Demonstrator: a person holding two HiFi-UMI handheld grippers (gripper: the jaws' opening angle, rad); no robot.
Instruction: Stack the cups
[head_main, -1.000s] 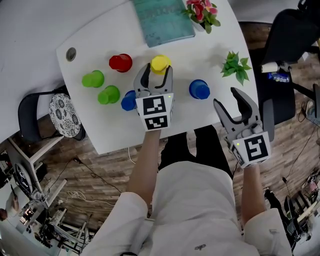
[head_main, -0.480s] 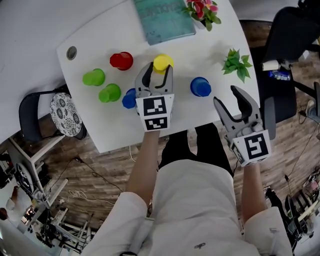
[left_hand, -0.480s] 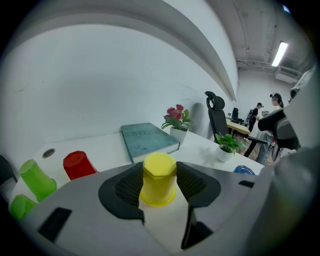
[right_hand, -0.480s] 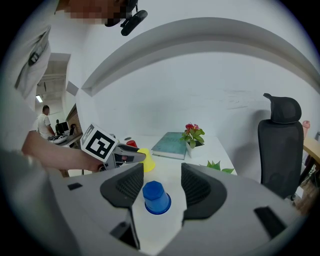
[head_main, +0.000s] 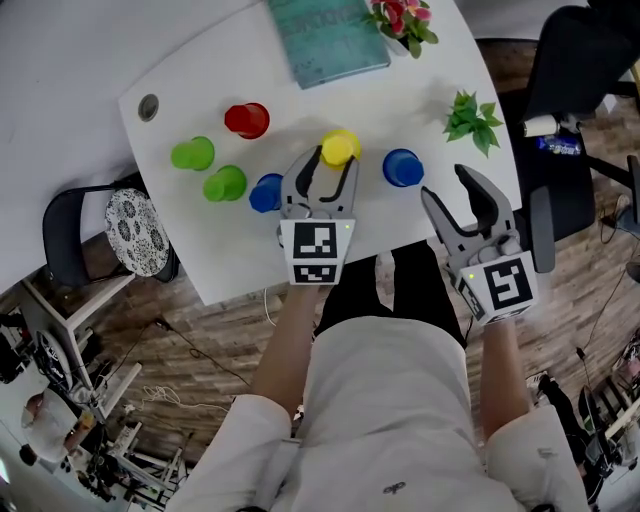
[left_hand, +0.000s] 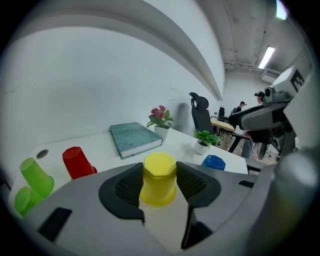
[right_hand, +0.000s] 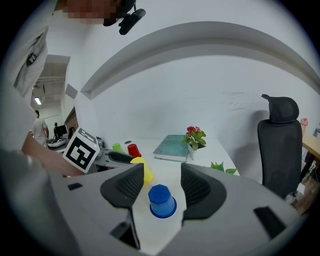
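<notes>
Between the pads of my left gripper (head_main: 330, 160) stands an upside-down yellow cup (left_hand: 159, 177). The jaws have just been closing and now press on the cup's sides. An upside-down blue cup (head_main: 402, 167) stands on the white table (head_main: 420, 90) to the right of the yellow one. My right gripper (head_main: 446, 185) is open just short of it, and in the right gripper view the blue cup (right_hand: 161, 201) shows beyond the gap, untouched. A second blue cup (head_main: 266, 192), two green cups (head_main: 192, 153) (head_main: 225, 184) and a red cup (head_main: 247, 119) stand to the left.
A teal book (head_main: 325, 40) lies at the far edge beside a pot of pink flowers (head_main: 400, 20). A small green plant (head_main: 472, 120) stands near the right edge. Office chairs stand off the right (head_main: 580, 80) and left (head_main: 130, 235) sides of the table.
My left gripper has closed on the yellow cup and carried it right and nearer, toward the blue cup. The right gripper has stayed put.
</notes>
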